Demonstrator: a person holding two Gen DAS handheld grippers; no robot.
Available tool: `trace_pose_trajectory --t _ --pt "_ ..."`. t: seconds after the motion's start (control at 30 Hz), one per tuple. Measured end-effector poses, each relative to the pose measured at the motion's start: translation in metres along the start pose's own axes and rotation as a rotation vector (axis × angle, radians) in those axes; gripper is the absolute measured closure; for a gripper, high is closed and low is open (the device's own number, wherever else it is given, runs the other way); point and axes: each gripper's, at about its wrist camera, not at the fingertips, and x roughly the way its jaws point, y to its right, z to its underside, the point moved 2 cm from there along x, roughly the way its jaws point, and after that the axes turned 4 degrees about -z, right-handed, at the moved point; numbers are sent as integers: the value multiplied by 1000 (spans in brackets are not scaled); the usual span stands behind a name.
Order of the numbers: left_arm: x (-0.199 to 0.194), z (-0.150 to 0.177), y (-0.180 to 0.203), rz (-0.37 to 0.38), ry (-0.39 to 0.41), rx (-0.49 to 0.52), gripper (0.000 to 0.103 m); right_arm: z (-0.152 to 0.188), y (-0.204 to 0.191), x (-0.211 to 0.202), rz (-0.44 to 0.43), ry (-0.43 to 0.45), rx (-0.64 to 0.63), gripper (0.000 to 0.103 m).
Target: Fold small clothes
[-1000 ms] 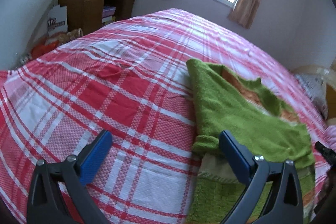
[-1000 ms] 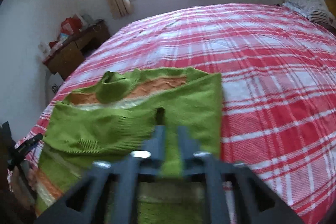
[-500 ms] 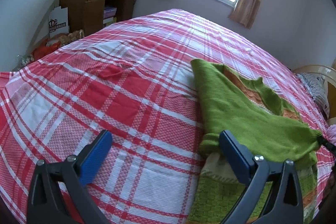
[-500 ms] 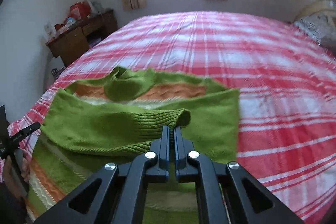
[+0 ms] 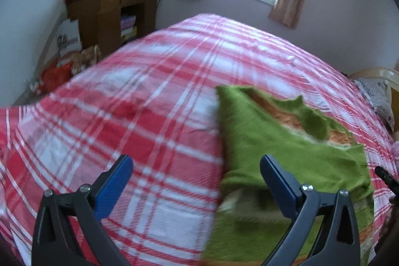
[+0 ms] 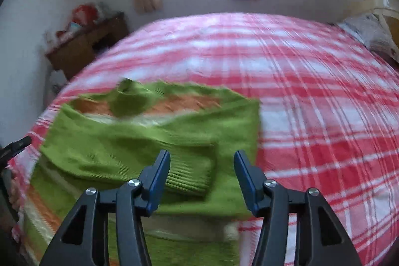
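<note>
Right tool (image 6: 202,173), jaws just opening (empty), above green sweater (image 6: 139,141)

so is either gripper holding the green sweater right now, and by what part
Nothing is held. The right gripper has just opened above the sweater's folded sleeve cuff; the left gripper is open.

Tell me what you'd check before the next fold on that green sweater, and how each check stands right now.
1. Right gripper has let go: ok, its jaws have just opened and nothing is pinched between them.
2. Sleeve lies across the green sweater: ok.
3. Left gripper free to grasp: ok, open and empty.
4. Sweater fully on the plaid bedspread: cannot tell, its near hem is out of view.
5. Body lying smooth: cannot tell, the pictures are blurred.
</note>
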Motion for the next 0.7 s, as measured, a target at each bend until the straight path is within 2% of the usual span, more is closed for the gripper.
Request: trace_pose_trajectory --t 0.07,0.13,0.17,0.23,0.37,0.7 --pt "3 -1 14 -18 -7 40 0 -1 -15 3 -57 4 -30 49" --pt "15 7 25 -80 -36 89 0 2 -27 18 -114 -40 -38 49" --pt "20 12 26 -99 -48 106 0 8 -31 27 -127 -75 -47 49" --pt "33 26 23 -169 -81 141 0 22 -32 40 -98 -130 -60 49" --pt "38 31 10 -121 -131 100 0 37 -28 38 -103 -126 -72 48" --pt "35 34 11 -114 -105 103 0 44 -33 36 -60 -105 -111 48"
